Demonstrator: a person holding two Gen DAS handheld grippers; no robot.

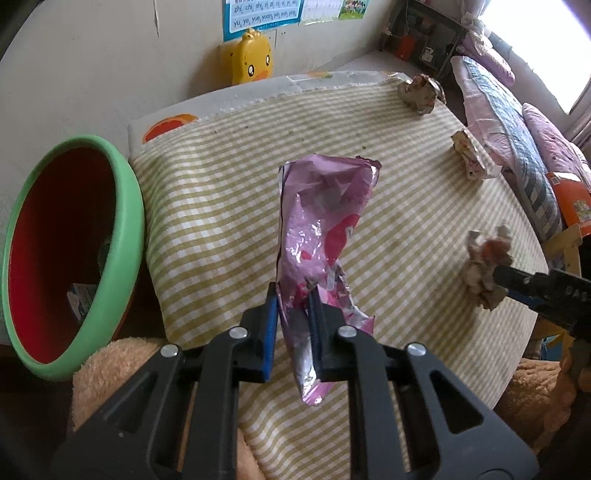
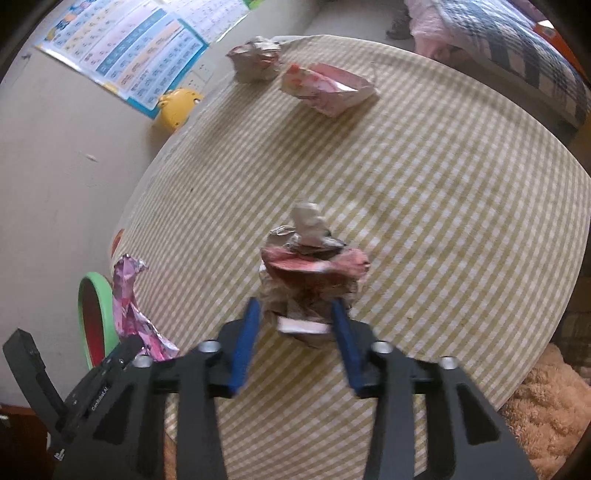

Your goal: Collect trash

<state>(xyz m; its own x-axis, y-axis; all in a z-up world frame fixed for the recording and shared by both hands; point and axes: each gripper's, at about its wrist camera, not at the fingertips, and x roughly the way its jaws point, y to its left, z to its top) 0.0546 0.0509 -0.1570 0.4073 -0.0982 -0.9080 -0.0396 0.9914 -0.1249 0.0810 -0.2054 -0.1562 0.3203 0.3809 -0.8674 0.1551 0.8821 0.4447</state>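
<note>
While each tool [image 1: 291, 295] [image 2: 297, 314] grips trash, foil wrapper [image 1: 321, 229] glints.

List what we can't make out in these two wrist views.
- Bin contents: left wrist view, its green rim and the shadow inside hide most of it.
- Crumpled wad print: right wrist view, motion blur.
- Wall chart: left wrist view, cut by the top edge.
- Pink wrapper lower end: left gripper fingers cover it.
</note>
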